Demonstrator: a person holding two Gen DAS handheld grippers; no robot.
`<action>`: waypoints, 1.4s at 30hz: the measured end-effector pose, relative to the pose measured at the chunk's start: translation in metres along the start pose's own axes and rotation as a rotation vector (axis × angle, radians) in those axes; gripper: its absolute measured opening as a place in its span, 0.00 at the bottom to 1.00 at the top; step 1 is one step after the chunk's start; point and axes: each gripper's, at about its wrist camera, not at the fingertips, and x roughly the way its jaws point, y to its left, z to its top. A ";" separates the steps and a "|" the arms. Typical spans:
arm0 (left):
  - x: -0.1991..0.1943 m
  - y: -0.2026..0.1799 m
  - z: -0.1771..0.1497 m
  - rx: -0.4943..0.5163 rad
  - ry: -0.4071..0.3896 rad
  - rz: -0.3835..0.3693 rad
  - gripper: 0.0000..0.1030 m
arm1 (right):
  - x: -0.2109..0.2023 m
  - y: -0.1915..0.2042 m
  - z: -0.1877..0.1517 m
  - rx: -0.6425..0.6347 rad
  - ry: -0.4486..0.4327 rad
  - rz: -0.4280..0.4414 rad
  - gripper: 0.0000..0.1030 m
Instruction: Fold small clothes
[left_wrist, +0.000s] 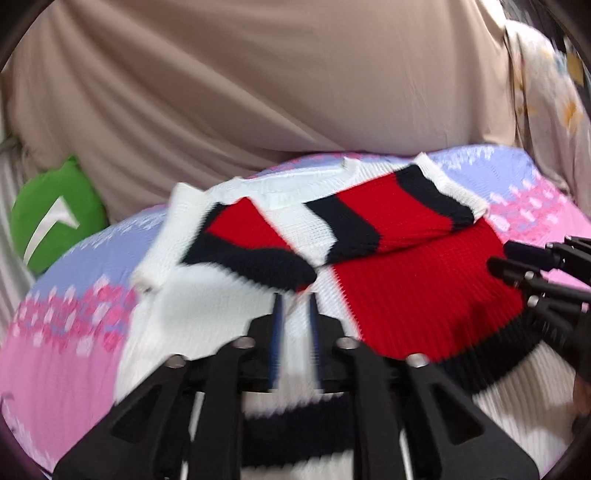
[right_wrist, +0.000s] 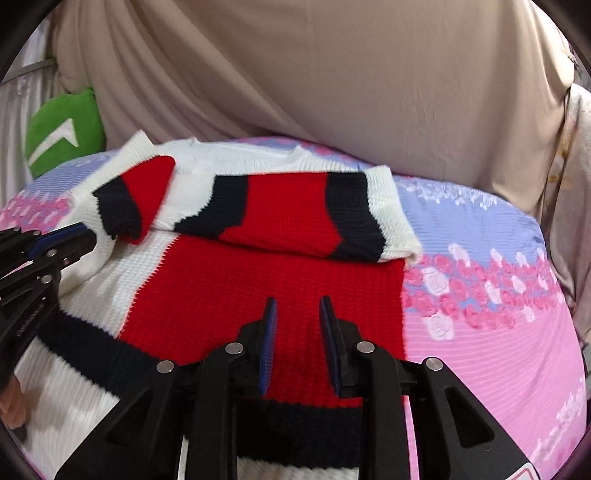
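A small knit sweater (left_wrist: 424, 291) in red, white and navy lies flat on a pink and lilac flowered bedspread (left_wrist: 55, 369), both sleeves folded in across the chest. It also shows in the right wrist view (right_wrist: 258, 288). My left gripper (left_wrist: 295, 306) hovers over the white lower half, jaws apart and empty. My right gripper (right_wrist: 297, 310) hovers over the red lower half, jaws apart and empty. Each gripper shows at the edge of the other's view: the right gripper (left_wrist: 517, 258) and the left gripper (right_wrist: 70, 240).
A beige sheet (left_wrist: 258, 92) hangs behind the bed. A green cushion (left_wrist: 55, 214) sits at the far left; it also shows in the right wrist view (right_wrist: 62, 129). Flowered cloth (left_wrist: 546, 92) hangs at the right.
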 end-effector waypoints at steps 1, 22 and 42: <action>-0.012 0.009 -0.005 -0.041 -0.005 0.016 0.46 | -0.007 0.006 0.002 -0.030 -0.022 0.037 0.31; -0.025 0.109 -0.057 -0.235 0.180 0.488 0.49 | 0.054 0.189 0.029 -0.351 0.102 0.510 0.51; -0.018 0.114 -0.023 -0.334 0.162 0.296 0.49 | 0.067 -0.078 0.093 0.517 -0.052 0.283 0.04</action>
